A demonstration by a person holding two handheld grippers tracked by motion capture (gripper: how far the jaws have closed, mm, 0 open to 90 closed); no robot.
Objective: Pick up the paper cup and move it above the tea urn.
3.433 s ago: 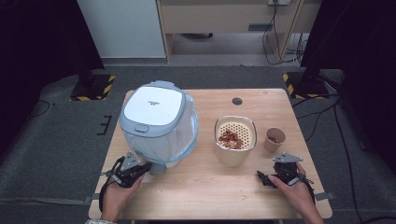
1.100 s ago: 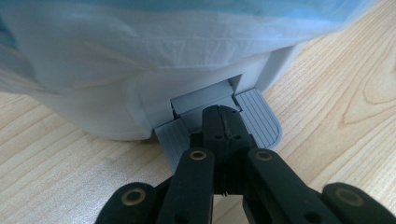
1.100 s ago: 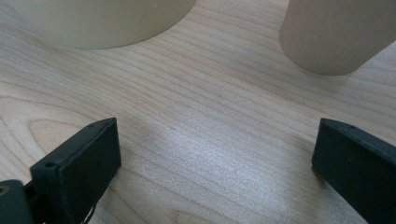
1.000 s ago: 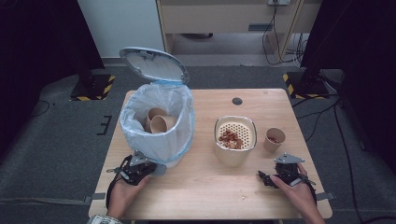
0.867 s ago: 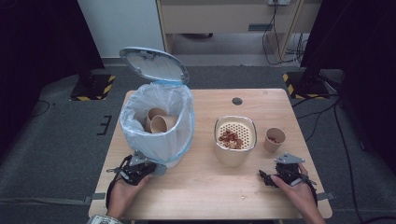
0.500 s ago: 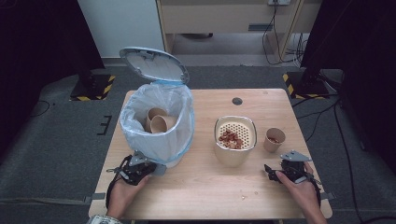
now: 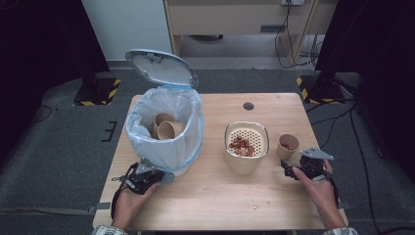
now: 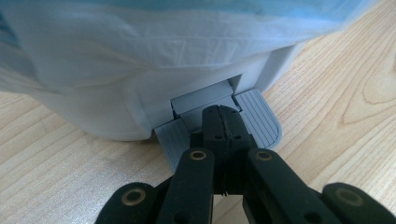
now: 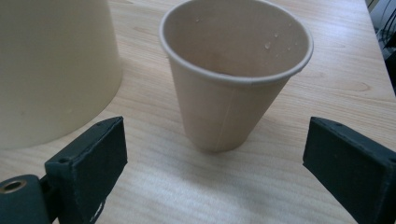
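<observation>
Left gripper (image 7: 147,177) pins the bin pedal (image 8: 261,122), right gripper (image 7: 295,170) lines up on the paper cup (image 7: 287,145).
Left jaws are fully closed, tips pressing down on the grey ribbed pedal at the foot of the white pedal bin (image 7: 166,132); lid (image 7: 160,67) stands open, blue liner bag (image 7: 188,115) folded over the rim, two used paper cups (image 7: 165,128) inside. Right jaws have just been opening and stand wide and empty; in the right gripper view the cup (image 9: 236,70) stands upright on the wooden table (image 7: 215,196), just ahead of the jaws and centred on the gap, touching neither pad. Cream container (image 7: 246,147) with perforated insert and brown scraps sits just beside the cup, between it and the bin.
</observation>
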